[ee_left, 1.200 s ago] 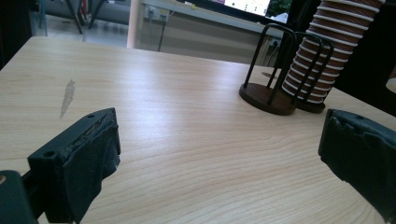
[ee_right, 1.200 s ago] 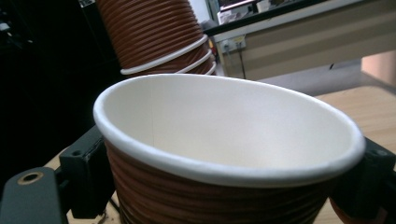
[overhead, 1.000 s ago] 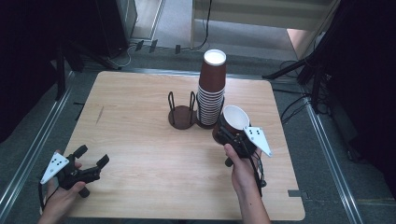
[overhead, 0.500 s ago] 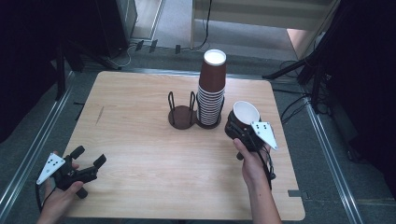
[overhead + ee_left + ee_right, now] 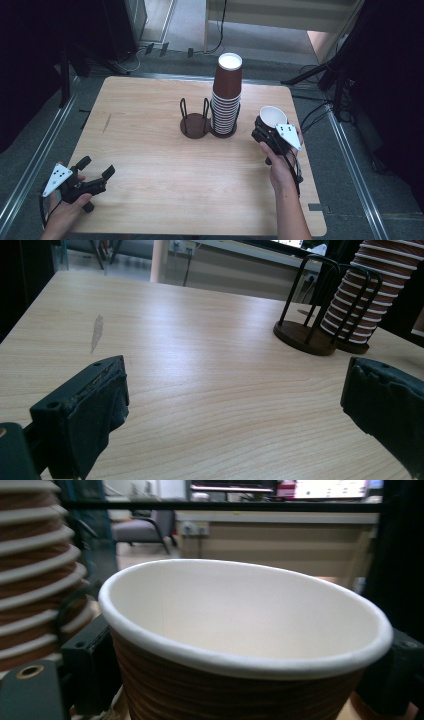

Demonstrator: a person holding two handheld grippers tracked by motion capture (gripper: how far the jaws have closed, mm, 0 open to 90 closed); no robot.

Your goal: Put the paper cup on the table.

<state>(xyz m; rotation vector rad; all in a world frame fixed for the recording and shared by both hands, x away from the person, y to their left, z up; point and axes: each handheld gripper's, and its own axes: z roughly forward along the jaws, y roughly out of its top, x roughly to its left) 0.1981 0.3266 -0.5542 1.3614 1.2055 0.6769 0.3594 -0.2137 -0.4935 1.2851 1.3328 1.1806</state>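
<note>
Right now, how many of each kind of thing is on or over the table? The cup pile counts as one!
Stack of brown paper cups: 1
Single brown paper cup, held in the right gripper: 1
Black wire cup holder with two round bases: 1
Grippers, counting the open left gripper: 2
Total: 5

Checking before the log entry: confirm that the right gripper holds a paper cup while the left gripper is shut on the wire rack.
Wrong about the left gripper: its jaws stand open over bare table, apart from the wire rack, as the high view shows. The right gripper does hold the paper cup.
</note>
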